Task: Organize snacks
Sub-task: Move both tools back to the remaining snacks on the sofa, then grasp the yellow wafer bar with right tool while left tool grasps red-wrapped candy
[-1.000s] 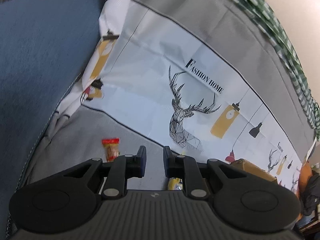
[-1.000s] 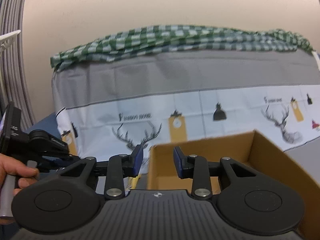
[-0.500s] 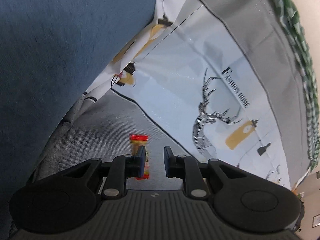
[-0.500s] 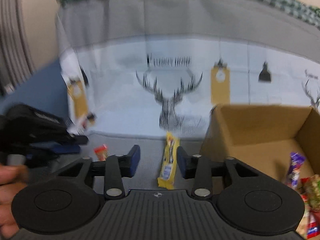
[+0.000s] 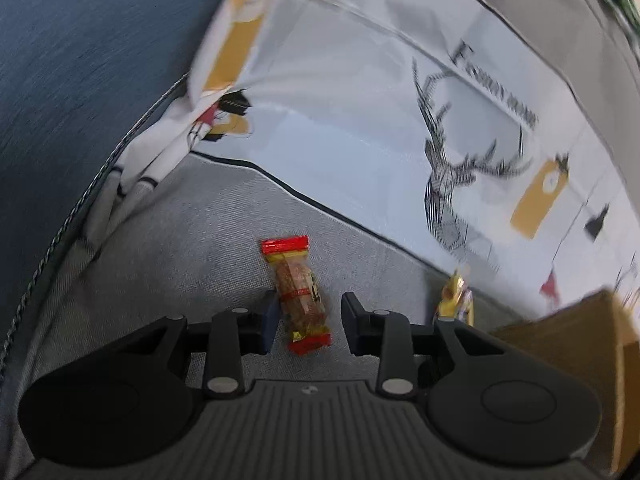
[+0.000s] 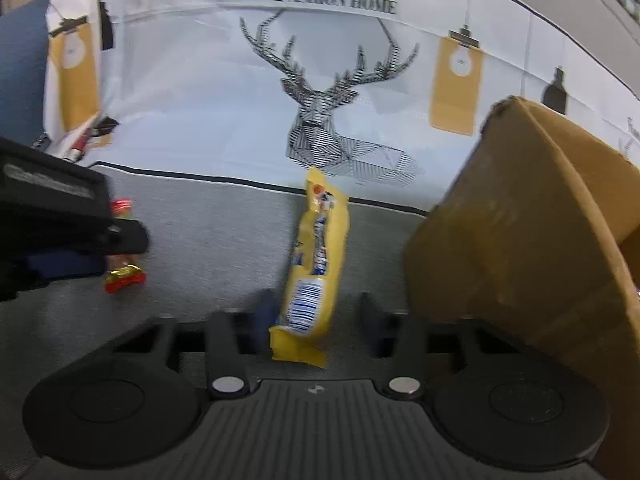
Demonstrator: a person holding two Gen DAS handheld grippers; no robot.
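Note:
A red-ended snack bar (image 5: 298, 296) lies on the grey seat fabric (image 5: 180, 240), lengthwise between the fingers of my left gripper (image 5: 308, 322). Those jaws are opening, and a gap shows on the bar's right side. In the right wrist view, a long yellow packet (image 6: 316, 256) lies between the fingers of my right gripper (image 6: 318, 312). Its jaws are closing, and the right pad stands clear of the packet. The same packet (image 5: 454, 294) shows to the right in the left wrist view. The red bar (image 6: 124, 276) shows under the left tool's black body (image 6: 52, 200).
An open cardboard box (image 6: 520, 220) stands close on the right of the yellow packet; its corner (image 5: 580, 340) also shows in the left wrist view. A deer-print cloth (image 5: 360, 100) rises behind the seat. A blue cushion (image 5: 80, 60) bounds the left side.
My left gripper sank over the red bar, and its jaws now straddle it and stand wider. My right gripper swung down from over the box to the yellow packet.

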